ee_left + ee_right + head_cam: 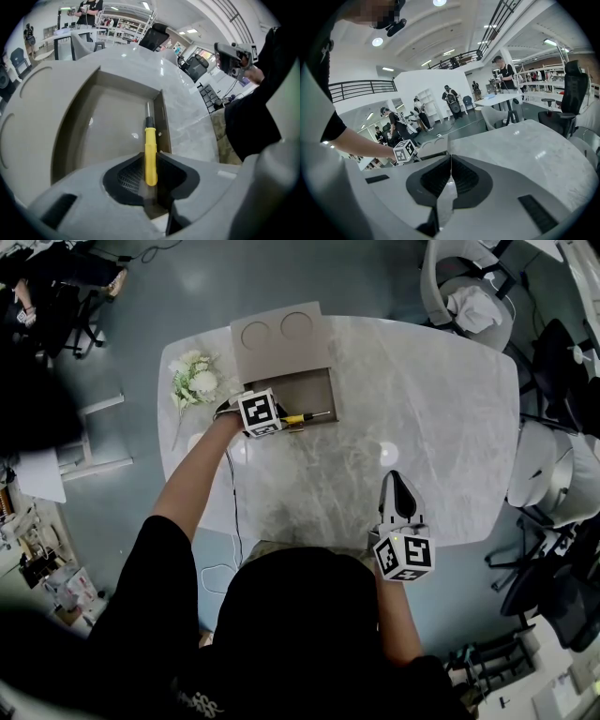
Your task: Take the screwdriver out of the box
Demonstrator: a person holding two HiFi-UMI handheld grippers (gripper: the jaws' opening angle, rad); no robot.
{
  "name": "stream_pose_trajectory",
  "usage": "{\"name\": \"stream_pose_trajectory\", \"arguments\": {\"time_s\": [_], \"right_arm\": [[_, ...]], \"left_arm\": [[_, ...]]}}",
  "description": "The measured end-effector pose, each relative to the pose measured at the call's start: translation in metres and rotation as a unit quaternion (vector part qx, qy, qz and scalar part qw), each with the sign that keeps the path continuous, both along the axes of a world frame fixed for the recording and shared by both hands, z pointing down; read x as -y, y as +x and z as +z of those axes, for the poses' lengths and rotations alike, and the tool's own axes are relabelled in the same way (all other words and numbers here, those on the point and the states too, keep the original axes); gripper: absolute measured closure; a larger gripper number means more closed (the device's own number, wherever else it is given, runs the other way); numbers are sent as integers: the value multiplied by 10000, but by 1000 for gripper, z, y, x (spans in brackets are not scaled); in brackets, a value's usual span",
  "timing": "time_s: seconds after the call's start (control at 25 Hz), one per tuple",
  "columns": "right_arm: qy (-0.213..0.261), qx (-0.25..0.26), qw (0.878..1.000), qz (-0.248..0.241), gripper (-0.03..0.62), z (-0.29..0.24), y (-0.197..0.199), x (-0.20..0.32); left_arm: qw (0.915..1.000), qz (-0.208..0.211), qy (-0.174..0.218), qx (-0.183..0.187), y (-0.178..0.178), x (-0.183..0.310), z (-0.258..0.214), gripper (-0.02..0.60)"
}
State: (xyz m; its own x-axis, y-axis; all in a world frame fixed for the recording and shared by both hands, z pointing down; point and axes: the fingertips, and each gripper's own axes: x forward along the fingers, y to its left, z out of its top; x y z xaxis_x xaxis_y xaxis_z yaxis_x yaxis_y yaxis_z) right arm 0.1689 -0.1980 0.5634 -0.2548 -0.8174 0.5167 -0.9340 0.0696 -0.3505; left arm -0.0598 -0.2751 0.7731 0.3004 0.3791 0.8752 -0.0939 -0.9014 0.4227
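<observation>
There was one table, one box with one lid, and two round hollows in that lid. One screwdriver and one bunch of flowers were counted. Two grippers showed, a left gripper and a right gripper, with one marker cube each (chairs around were too cropped to count).

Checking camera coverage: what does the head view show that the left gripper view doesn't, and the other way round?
Head view only: the flowers left of the box, and the left gripper seen from above, its marker cube covering the jaws. Left gripper view only: the screwdriver with its yellow handle between those jaws, its shaft lying along the box's wall. Both: box, screwdriver, marble table, and the right gripper, held away from the box.
</observation>
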Motion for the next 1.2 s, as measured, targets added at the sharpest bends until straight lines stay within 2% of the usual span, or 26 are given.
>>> {"name": "stream_pose_trajectory", "arguments": {"time_s": [0.2, 0.4, 0.56, 0.72, 0.84, 1.0, 1.2], "right_arm": [[16, 3, 10000, 8, 582, 1, 2, -1], [36, 30, 10000, 14, 582, -1, 2, -2], [33, 47, 10000, 16, 582, 0, 3, -5], [86, 22, 10000, 17, 582, -4, 6, -6], [153, -18, 9999, 4, 582, -8, 7, -8], [304, -80, 9995, -62, 582, -21, 0, -15], [576, -176, 9979, -226, 582, -47, -19, -31]], "left_arm": [[9999, -71, 96, 10, 3, 2, 5, 493], [9984, 322, 398, 226, 2, 2, 10, 492], [9981, 351, 443, 263, 1, 0, 14, 497], [9961, 437, 704, 300, 0, -3, 16, 500], [9945, 373, 933, 313, -1, 1, 12, 500], [9935, 57, 1125, 167, -6, 2, -7, 500], [9878, -381, 1500, -188, -15, -2, -52, 500]]}}
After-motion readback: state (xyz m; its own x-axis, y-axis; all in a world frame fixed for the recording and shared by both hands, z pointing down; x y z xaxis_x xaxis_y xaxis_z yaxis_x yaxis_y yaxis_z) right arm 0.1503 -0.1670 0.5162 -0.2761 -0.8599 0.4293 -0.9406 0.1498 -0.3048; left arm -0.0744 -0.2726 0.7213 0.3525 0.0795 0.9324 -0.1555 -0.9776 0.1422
